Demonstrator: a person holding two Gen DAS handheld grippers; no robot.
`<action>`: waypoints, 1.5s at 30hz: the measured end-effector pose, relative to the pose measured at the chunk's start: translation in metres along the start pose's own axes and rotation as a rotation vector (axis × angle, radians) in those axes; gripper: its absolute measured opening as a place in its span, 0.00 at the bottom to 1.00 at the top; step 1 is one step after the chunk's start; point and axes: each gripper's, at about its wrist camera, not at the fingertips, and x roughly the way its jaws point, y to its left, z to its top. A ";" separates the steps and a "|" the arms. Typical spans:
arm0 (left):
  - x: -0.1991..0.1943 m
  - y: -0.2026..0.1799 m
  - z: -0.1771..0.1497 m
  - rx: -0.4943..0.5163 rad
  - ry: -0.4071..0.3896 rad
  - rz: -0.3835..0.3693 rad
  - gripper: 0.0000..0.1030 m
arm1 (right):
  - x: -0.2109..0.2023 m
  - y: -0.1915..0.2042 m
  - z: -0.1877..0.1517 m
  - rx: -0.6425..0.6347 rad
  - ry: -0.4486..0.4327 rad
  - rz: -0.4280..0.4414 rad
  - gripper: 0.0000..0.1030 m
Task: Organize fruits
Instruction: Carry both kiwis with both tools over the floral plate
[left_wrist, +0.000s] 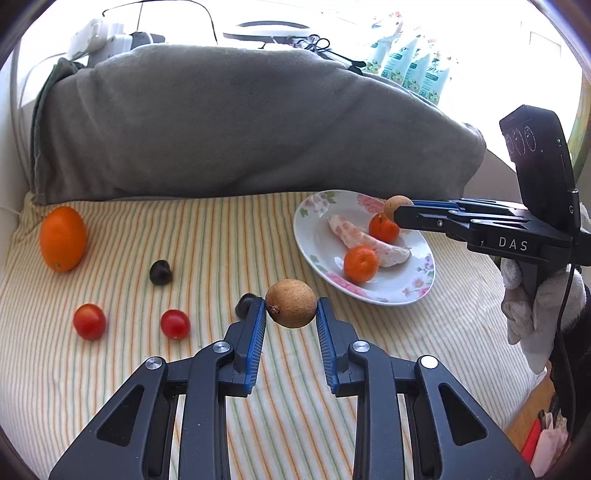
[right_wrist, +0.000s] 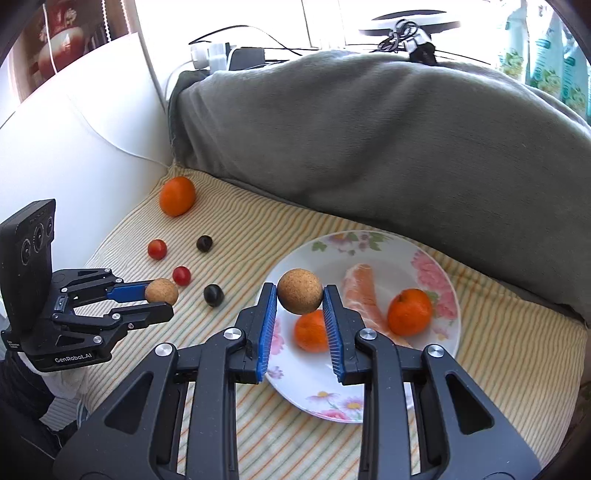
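A small brown fruit (left_wrist: 291, 303) is pinched between the blue pads of the left gripper (left_wrist: 291, 312), held clear above the striped cloth (left_wrist: 221, 236) near its front edge. A second brown fruit (right_wrist: 299, 291) is pinched likewise in the right gripper (right_wrist: 300, 301), over the left rim of the plate (right_wrist: 448, 332). Both sets of jaws are closed onto the fruit at mid-girth, one pad to each side.

On the plate are noted two tangerines (right_wrist: 410, 312) and a peeled citrus segment (right_wrist: 360, 291). On the cloth toward its left edge lie an orange (left_wrist: 62, 238), two cherry tomatoes (left_wrist: 89, 321) and two dark fruits (left_wrist: 161, 272), all apart from one another.

Handling, as judged: the brown fruits are light, round and thin-shelled; a dry rough skin should give grip, but hard squeezing could crack them. A hold across the widest part is judged best. The tomatoes are smooth, soft and likely to roll.
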 end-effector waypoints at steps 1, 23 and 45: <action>0.002 -0.004 0.003 0.008 -0.002 -0.003 0.25 | -0.002 -0.005 -0.002 0.011 -0.003 -0.008 0.26; 0.045 -0.043 0.039 0.059 0.009 -0.030 0.25 | 0.003 -0.063 -0.008 0.143 -0.025 -0.075 0.26; 0.055 -0.047 0.041 0.065 0.027 -0.055 0.26 | 0.022 -0.066 0.004 0.151 -0.007 -0.072 0.26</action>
